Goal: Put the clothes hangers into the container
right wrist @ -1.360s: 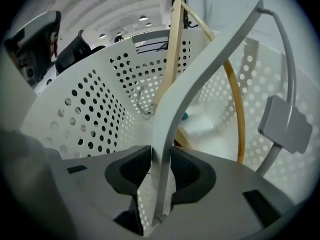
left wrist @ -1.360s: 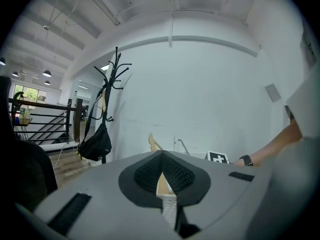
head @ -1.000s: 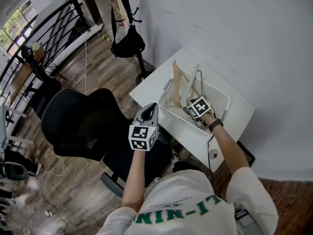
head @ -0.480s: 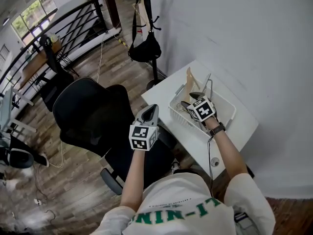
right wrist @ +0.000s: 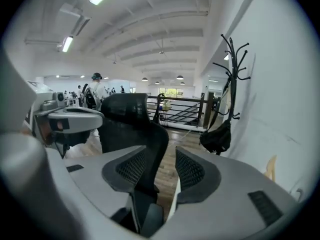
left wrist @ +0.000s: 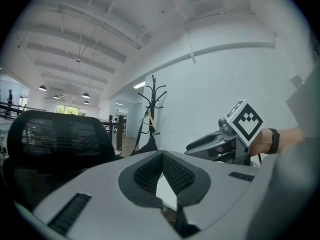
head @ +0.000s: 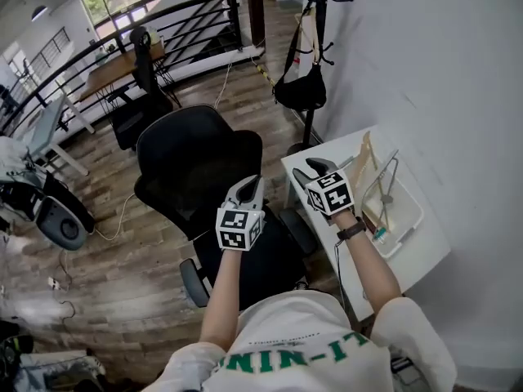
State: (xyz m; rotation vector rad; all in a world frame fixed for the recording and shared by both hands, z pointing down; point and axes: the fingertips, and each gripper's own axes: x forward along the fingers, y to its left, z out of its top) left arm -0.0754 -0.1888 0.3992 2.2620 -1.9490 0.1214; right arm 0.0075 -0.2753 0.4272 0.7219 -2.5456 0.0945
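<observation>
A white basket stands on the small white table at the right. A wooden hanger and a metal hanger stick up out of it. My right gripper hovers left of the basket over the table's near corner; its jaws are closing with nothing between them. The wooden hanger's tip shows at the right edge of the right gripper view. My left gripper is held over the chair, shut and empty. It sees the right gripper beside it.
A black mesh office chair stands right in front of me, left of the table. A coat stand with a black bag is beyond the table by the white wall. A black railing and desks lie further off.
My right gripper has come out of the basket and moved left to the table's corner, empty. The head view has swung left. The left gripper has stayed put.
</observation>
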